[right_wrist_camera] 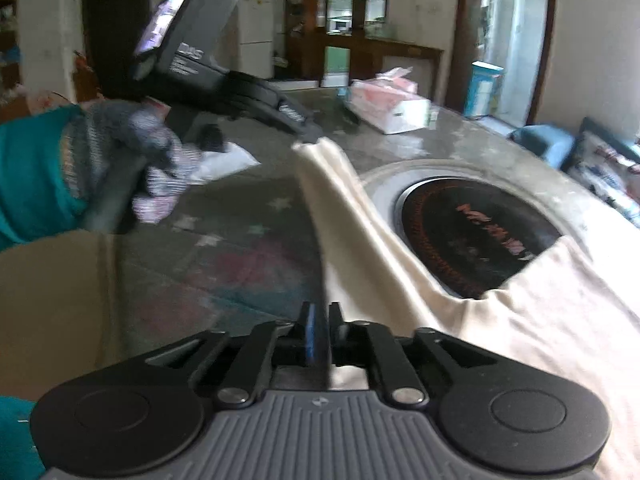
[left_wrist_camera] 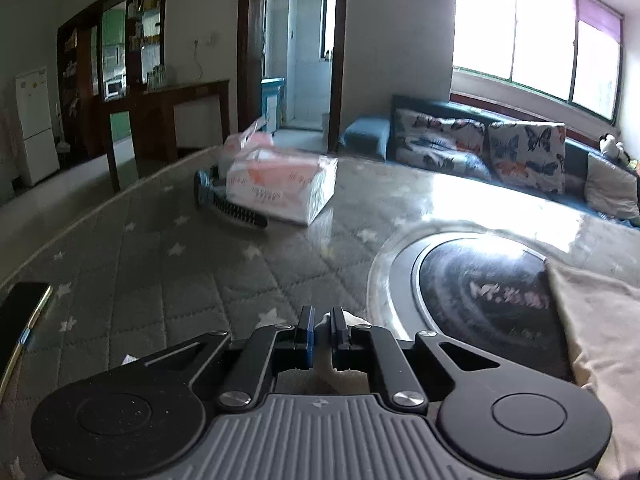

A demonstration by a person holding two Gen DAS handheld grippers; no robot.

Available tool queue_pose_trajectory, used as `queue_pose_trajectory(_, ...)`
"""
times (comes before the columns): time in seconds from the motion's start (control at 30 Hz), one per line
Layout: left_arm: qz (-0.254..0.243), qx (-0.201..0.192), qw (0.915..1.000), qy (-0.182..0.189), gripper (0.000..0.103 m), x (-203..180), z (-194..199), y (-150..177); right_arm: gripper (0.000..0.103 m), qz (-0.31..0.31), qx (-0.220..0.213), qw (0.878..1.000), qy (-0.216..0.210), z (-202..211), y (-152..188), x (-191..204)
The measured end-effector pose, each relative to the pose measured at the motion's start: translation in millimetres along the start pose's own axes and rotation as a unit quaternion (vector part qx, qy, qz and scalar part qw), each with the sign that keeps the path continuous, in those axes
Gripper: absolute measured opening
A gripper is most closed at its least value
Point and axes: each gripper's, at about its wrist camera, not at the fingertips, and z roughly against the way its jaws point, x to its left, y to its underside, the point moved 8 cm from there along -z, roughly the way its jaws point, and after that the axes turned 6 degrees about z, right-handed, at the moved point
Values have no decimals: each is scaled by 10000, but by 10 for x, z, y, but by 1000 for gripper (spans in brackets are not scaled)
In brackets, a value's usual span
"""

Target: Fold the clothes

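Fingers on my left gripper (left_wrist_camera: 323,330) are nearly together, pinching a bit of cream cloth (left_wrist_camera: 600,328) that pokes up between the pads. Right gripper (right_wrist_camera: 322,330) is drawn in just as narrow on an edge of the same cream cloth (right_wrist_camera: 400,240); the frame is blurred, but fabric runs straight into the gap, so I judge it gripped.

From the right wrist view the cloth rises from the fingers as a taut ridge toward 12 o'clock, ending in a raised corner near the other gripper, which a gloved hand (right_wrist_camera: 132,136) in a teal sleeve holds at 10 o'clock. The rest of the cloth spreads flat to 3 and 4 o'clock, overlapping the dark round inset (right_wrist_camera: 472,232) in the table.

Progress, my judgement: one edge is lifted between both grippers, mid-fold. No finished fold is visible, and I cannot tell how many layers lie in the flat part. The lifted edge has yet to be laid down.

Surface is a glossy table over a grey star-print quilted cover (left_wrist_camera: 160,264). Tissue pack (left_wrist_camera: 280,188) sits at 11 o'clock, phone (left_wrist_camera: 20,320) at 9. Beyond: sofa with butterfly cushions (left_wrist_camera: 520,152) at 2 o'clock under bright windows, open doorway at 12, white fridge (left_wrist_camera: 36,120) at 10.
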Motion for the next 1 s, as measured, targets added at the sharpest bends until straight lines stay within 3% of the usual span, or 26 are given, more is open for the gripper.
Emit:
queue_pose_trajectory(0.13,-2,108,9999,-26,12,15,-51,19,24,31,156,9997,158,-109,28,-5)
queue_pose_trajectory(0.2,-6,155,9999,-32,12,29,-77,35,25,3,175,9996,213,-150,33,-15)
queue_pose_trajectory(0.27,-20,215,9998,-11,14,28,-98,55,23,-88,178,9995,239,-169,25,-41)
queue_pose_trajectory(0.37,-66,299,9995,31,15,11,-136,94,6,-180,224,9991,306,-177,16,-76)
queue_pose_trajectory(0.43,-104,240,9996,42,14,-4,-121,79,3,-228,209,9992,262,-166,4,-89)
queue_pose_trajectory(0.5,-142,174,9997,52,8,-18,-104,61,2,-305,150,9993,176,-123,-18,-103)
queue_pose_trajectory(0.67,-218,-102,9997,98,8,-53,-7,-24,2,-498,-145,9981,-327,71,-110,-102)
queue_pose_trajectory(0.8,-241,70,9997,-64,8,-19,-107,39,3,-406,-23,9973,-610,18,-60,-24)
queue_pose_trajectory(0.9,-162,263,9994,-172,10,59,-180,135,7,-446,103,9962,-736,-58,-8,57)
queue_pose_trajectory(1.0,-134,280,9991,-298,12,140,-173,152,39,-464,-63,9965,-692,85,-60,49)
